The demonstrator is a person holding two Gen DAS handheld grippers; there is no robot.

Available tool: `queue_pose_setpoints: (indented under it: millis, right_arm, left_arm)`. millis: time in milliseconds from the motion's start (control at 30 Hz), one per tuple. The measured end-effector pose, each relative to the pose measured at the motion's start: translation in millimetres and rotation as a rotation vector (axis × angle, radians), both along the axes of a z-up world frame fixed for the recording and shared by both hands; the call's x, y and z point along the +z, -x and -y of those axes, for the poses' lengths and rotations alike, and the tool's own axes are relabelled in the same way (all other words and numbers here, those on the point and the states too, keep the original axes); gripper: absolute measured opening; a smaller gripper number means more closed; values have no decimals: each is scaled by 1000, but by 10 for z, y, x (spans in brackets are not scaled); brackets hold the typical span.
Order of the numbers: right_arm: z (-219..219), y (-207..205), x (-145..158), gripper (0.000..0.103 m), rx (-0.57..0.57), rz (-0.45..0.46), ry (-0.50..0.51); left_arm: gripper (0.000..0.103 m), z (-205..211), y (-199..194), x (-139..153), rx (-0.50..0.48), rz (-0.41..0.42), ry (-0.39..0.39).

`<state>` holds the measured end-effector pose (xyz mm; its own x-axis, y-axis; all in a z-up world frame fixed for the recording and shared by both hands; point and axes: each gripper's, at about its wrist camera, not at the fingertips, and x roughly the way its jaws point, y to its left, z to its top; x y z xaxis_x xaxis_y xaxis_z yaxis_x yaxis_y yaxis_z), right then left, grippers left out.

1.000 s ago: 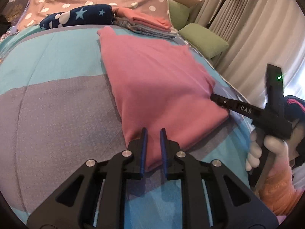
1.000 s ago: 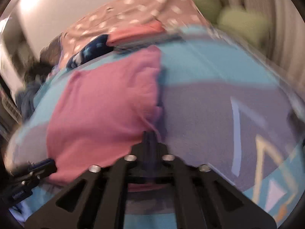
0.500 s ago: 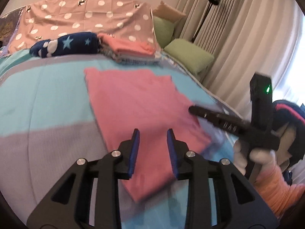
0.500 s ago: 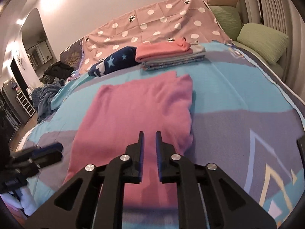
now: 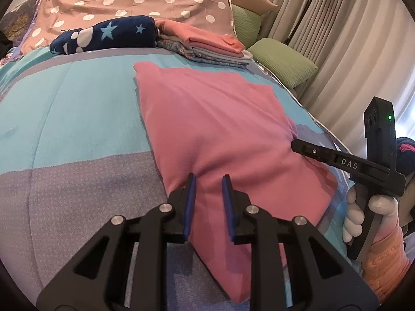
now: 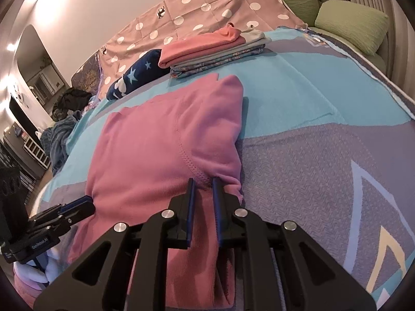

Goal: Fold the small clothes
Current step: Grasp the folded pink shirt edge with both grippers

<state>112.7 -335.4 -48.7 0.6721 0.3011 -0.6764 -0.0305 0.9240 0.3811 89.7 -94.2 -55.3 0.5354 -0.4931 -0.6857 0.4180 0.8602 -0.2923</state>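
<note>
A folded pink garment [image 5: 220, 129] [image 6: 160, 142] lies on the blue and purple quilt [image 5: 77, 129] [image 6: 311, 134]. My left gripper [image 5: 208, 181] sits low at the garment's near left corner, its jaws closing with pink cloth in the gap but not pinched. It also shows in the right wrist view, where the left gripper [image 6: 88, 203] touches the garment's left edge. My right gripper [image 6: 203, 182] straddles a bunched seam at the near right corner, its jaws opening a little. In the left wrist view the right gripper [image 5: 294, 145] meets the garment's right edge.
A stack of folded clothes [image 5: 207, 44] [image 6: 212, 49] and a navy star blanket [image 5: 109, 35] [image 6: 137, 75] lie at the head of the bed. Green pillows [image 5: 282, 62] [image 6: 355, 23] and curtains are at the right. A white-gloved hand [image 5: 363, 215] holds the right gripper.
Both grippers lifted off the garment half a second ago and have come back down onto its near corners. The right jaws went from shut to slightly apart; the left jaws widened, then narrowed.
</note>
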Motion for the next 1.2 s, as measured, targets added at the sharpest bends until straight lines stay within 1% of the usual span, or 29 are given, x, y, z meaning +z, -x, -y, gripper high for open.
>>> queue_pose_setpoints:
  millis: [67, 100, 133, 167, 200, 233, 267, 333, 367, 400, 433, 467, 500, 533, 567, 600, 633, 667, 700, 733, 767, 833, 933, 1000, 1067, 1100, 1133, 1167, 1200]
  right_arm:
    - [-46, -16, 13, 16, 6, 4, 31]
    - [-49, -26, -3, 21, 16, 8, 41]
    - [-82, -25, 4, 31, 34, 12, 49]
    - [-136, -26, 33, 38, 75, 19, 53]
    - [-150, -11, 47, 49, 95, 28, 57]
    - [-168, 12, 86, 50, 98, 40, 66]
    - [-174, 50, 158, 50, 102, 67, 65]
    - [-120, 103, 299, 50, 105, 133, 46]
    - [-66, 112, 380, 50, 86, 169, 52]
    - [-20, 94, 428, 52, 70, 180, 64]
    - [55, 41, 464, 55, 56, 174, 71]
    - [149, -33, 467, 56, 47, 155, 54]
    - [220, -102, 446, 56, 43, 129, 36]
    - [298, -194, 397, 58, 47, 85, 12]
    - [374, -309, 313, 59, 62, 20, -21]
    - [408, -373, 256, 59, 70, -17, -38]
    - [439, -454, 160, 59, 93, -66, -68]
    - [439, -488, 103, 59, 116, -88, -87]
    - [416, -547, 13, 59, 165, -121, -119]
    - [388, -585, -48, 66, 203, -129, -132]
    - [362, -597, -53, 69, 234, -96, -127]
    - [311, -647, -55, 76, 274, -79, -106]
    - [247, -787, -57, 76, 313, -76, -101]
    - [204, -921, -84, 76, 348, -73, -108]
    - [188, -1057, -108, 74, 374, -72, -144]
    - [202, -1107, -124, 70, 376, -73, -161]
    - [211, -1177, -152, 62, 374, -77, -178]
    - [231, -1217, -166, 58, 370, -79, -188]
    - [248, -1269, -188, 51, 364, -83, -206]
  left_arm:
    - [24, 7, -112, -17, -8, 6, -16]
    - [29, 27, -127, -12, -15, 10, -23]
    - [35, 68, -116, -2, -28, 20, -40]
    - [38, 105, -101, 6, -39, 30, -58]
    - [42, 146, -83, 22, -48, 43, -80]
    - [45, 198, -63, 51, -55, 64, -110]
    - [46, 227, -46, 84, -58, 77, -124]
    - [55, 234, -43, 171, -55, 102, -122]
    - [57, 216, -61, 223, -39, 117, -121]
    - [58, 196, -82, 262, -26, 129, -123]
    - [61, 166, -118, 320, -12, 147, -124]
    - [65, 135, -166, 363, -3, 162, -126]
    - [72, 108, -203, 382, 8, 169, -130]
    - [73, 68, -274, 385, 30, 174, -144]
    - [73, 41, -337, 373, 44, 168, -154]
    - [73, 10, -409, 344, 52, 153, -159]
    - [75, -26, -510, 285, 56, 117, -158]
    - [77, -50, -616, 217, 53, 71, -156]
    - [77, -70, -689, 138, 47, 23, -151]
    - [77, -92, -780, 40, 41, -29, -128]
    - [77, -115, -853, -38, 28, -70, -83]
    - [79, -146, -960, -83, 11, -92, -16]
    - [79, -128, -1138, -108, -28, -110, 31]
    - [79, -81, -1223, -110, -39, -108, 37]
    - [79, -34, -1326, -124, -47, -109, 43]
    - [79, -19, -1377, -131, -50, -108, 48]
    - [78, 2, -1401, -142, -52, -106, 53]
    - [78, 25, -1442, -153, -54, -103, 56]
    - [78, 66, -1457, -164, -55, -99, 56]
